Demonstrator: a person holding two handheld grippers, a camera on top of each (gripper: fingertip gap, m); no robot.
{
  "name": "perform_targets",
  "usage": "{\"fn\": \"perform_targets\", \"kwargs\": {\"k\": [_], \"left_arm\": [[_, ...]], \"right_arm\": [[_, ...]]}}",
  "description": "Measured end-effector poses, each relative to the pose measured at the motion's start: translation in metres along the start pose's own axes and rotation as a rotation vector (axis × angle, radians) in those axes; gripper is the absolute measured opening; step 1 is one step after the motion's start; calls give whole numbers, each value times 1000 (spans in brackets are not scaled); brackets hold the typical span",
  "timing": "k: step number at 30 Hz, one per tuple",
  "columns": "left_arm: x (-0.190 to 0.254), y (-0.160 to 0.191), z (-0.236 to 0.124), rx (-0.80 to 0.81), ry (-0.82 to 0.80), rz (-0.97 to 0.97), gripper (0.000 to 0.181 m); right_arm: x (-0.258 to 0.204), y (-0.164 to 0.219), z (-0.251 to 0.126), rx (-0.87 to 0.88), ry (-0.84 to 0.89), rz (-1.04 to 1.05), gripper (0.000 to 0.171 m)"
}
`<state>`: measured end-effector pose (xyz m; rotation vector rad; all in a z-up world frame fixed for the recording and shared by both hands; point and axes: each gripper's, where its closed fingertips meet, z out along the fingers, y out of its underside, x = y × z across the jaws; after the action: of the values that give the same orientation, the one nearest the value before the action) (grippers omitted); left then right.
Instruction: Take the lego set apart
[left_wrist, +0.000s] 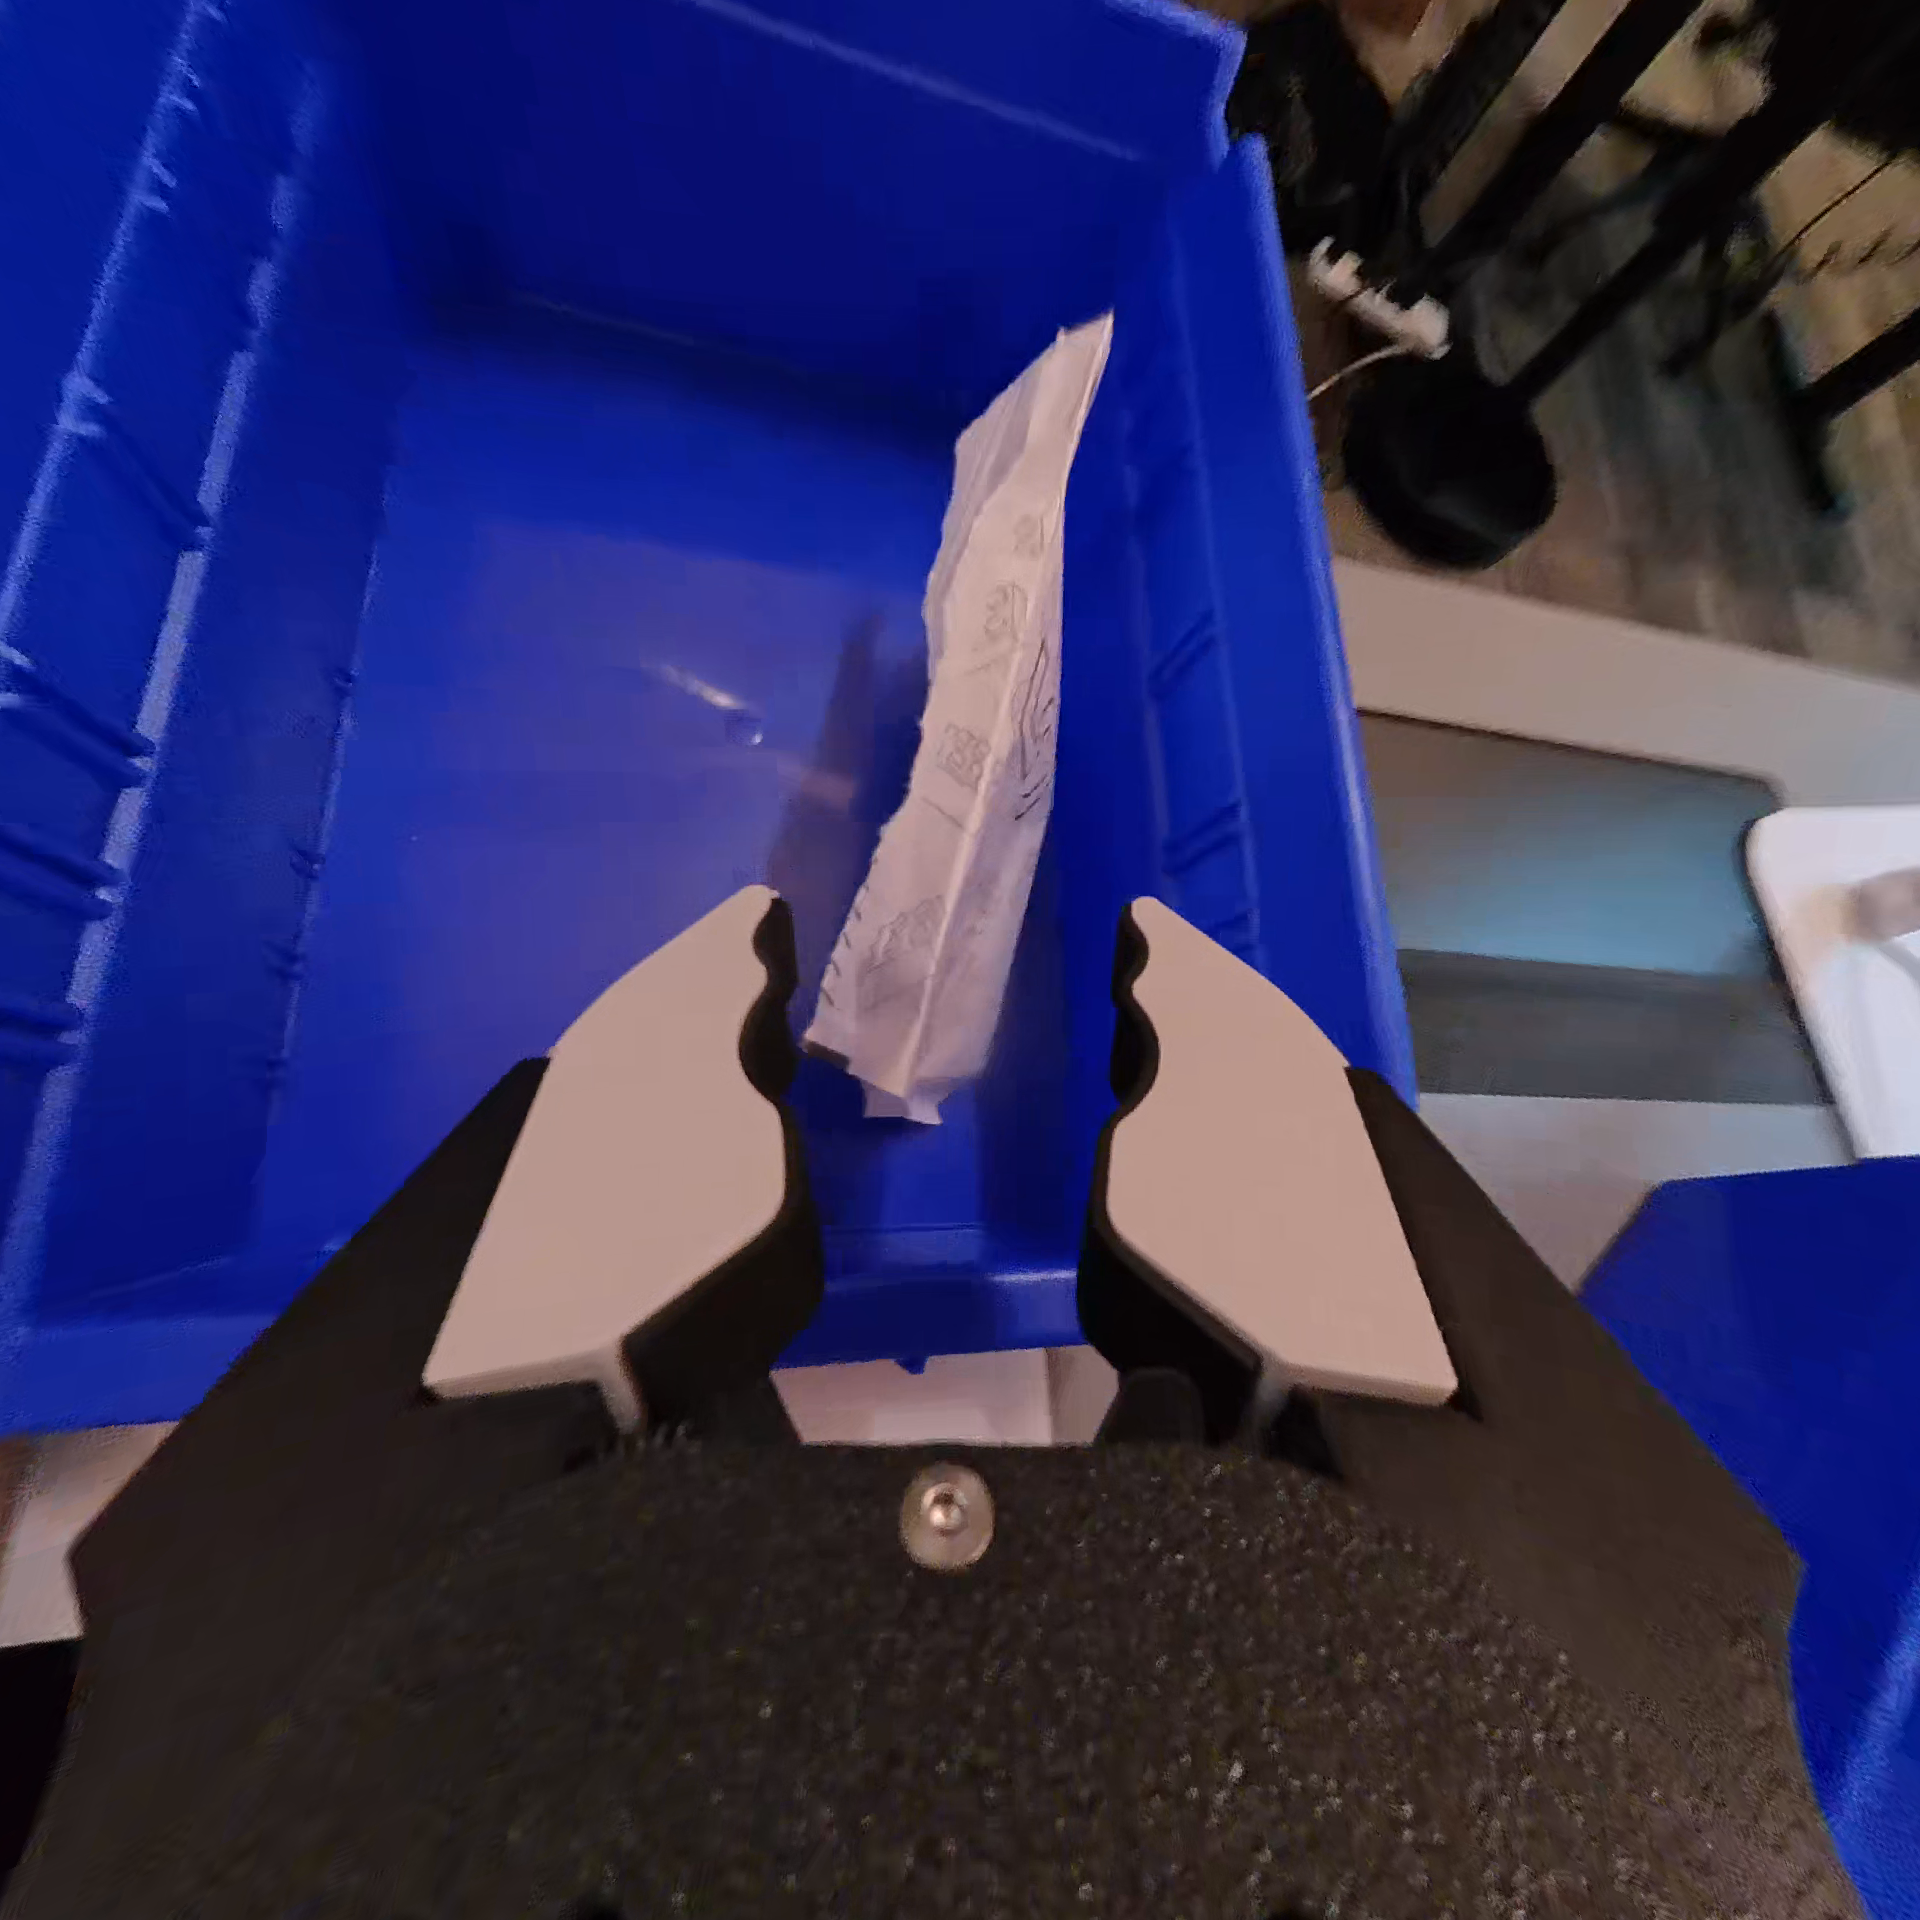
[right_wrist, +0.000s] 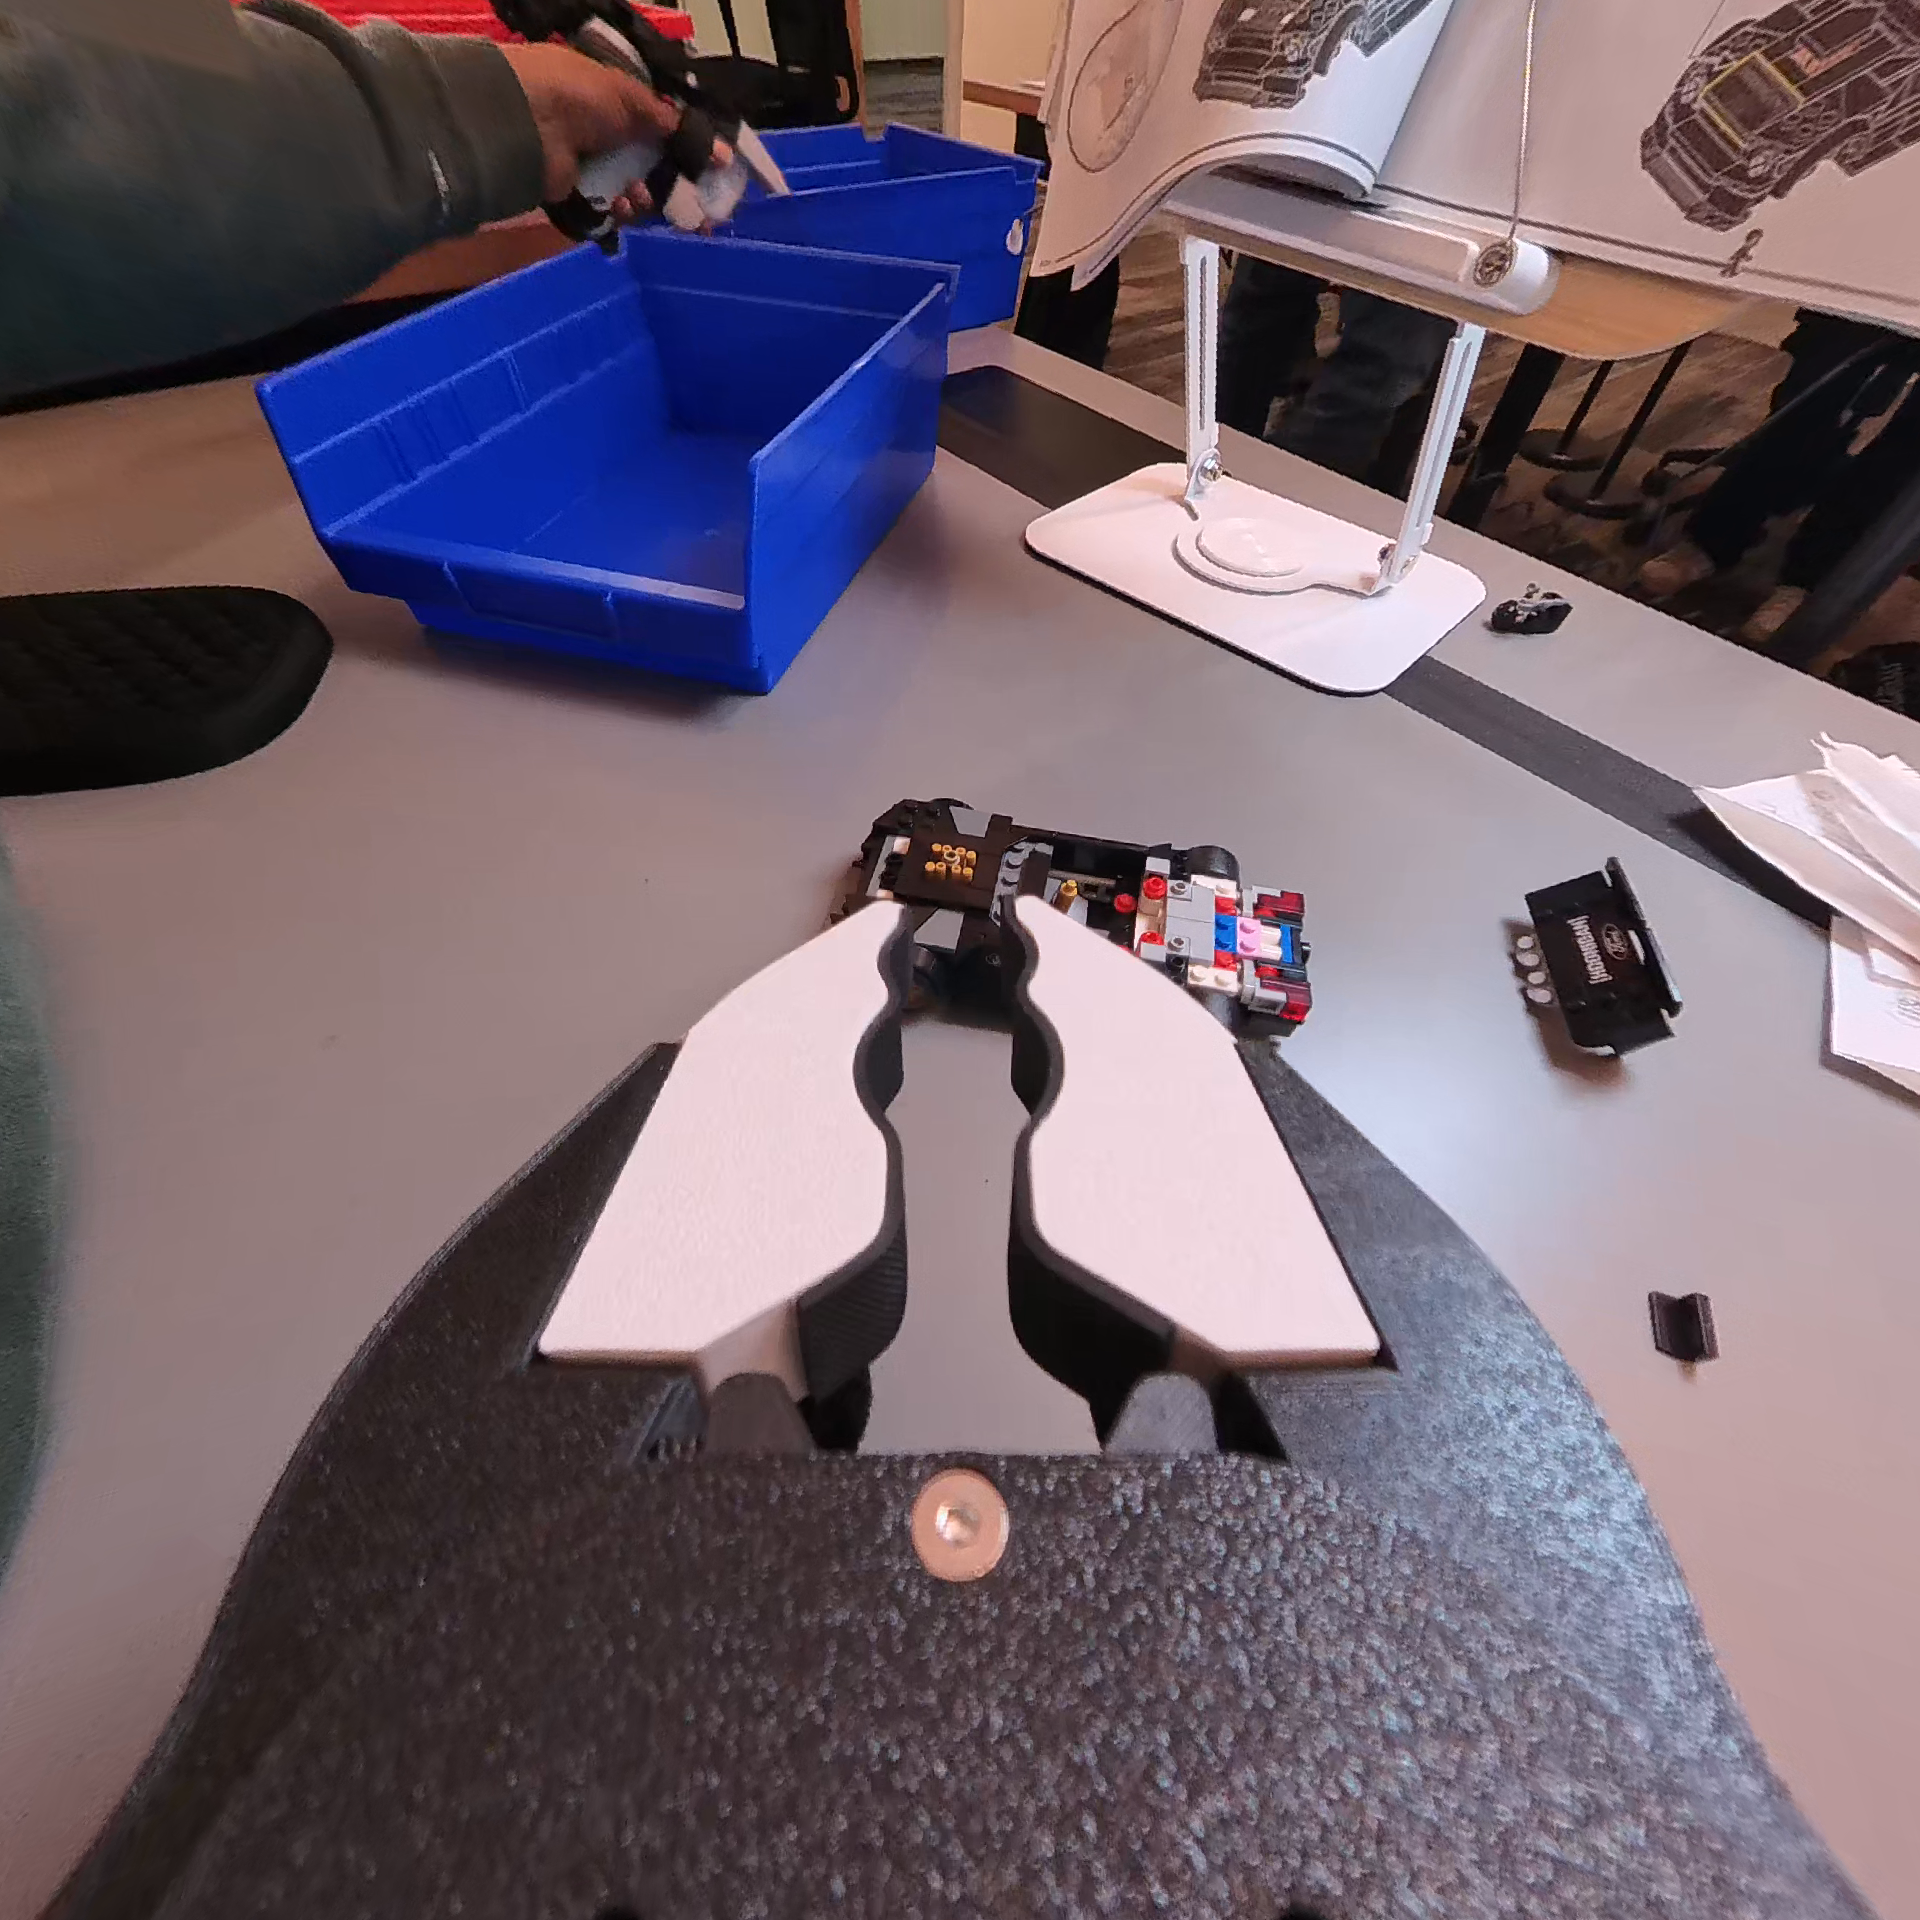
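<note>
The left tool (left_wrist: 951, 997) hangs spread and empty over a blue bin (left_wrist: 260, 520) (only a crumpled paper (left_wrist: 977, 748) inside), well apart from the lego car (right_wrist: 1091, 914). The car lies crosswise on the worktop (right_wrist: 520, 987), straight ahead of the right tool (right_wrist: 956, 935), whose fingers seem to pinch its near edge.

You have printing on three things. The crumpled paper bag (left_wrist: 966, 748) against the blue bin's (left_wrist: 312, 623) right wall carries drawn marks and lettering. The loose black lego panel (right_wrist: 1600, 961) near the surface's (right_wrist: 520, 883) right edge bears white lettering and an oval badge. The open instruction booklet (right_wrist: 1299, 94) on the white stand (right_wrist: 1257, 582) shows line drawings.
</note>
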<state>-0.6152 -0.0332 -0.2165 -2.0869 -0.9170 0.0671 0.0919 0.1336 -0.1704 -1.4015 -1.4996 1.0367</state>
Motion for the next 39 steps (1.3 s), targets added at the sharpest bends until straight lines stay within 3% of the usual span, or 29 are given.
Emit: {"fn": "perform_targets", "kwargs": {"k": [4, 6, 8, 19, 32, 39], "left_arm": [[3, 5, 11, -50, -36, 105, 40], [4, 6, 14, -69, -61, 159, 15], [6, 6, 15, -78, -75, 194, 2], [11, 8, 12, -96, -77, 180, 1], [-84, -20, -16, -84, -389, 224, 1], [-103, -24, -20, -97, -416, 245, 1]], "right_arm": [[1, 3, -2, -15, 15, 5, 15], [2, 5, -3, -22, 23, 8, 15], [3, 6, -3, -27, 31, 10, 14], [2, 9, 3, -38, 34, -4, 12], [4, 18, 4, -69, 59, 20, 11], [1, 18, 15, -81, 51, 24, 10]]}}
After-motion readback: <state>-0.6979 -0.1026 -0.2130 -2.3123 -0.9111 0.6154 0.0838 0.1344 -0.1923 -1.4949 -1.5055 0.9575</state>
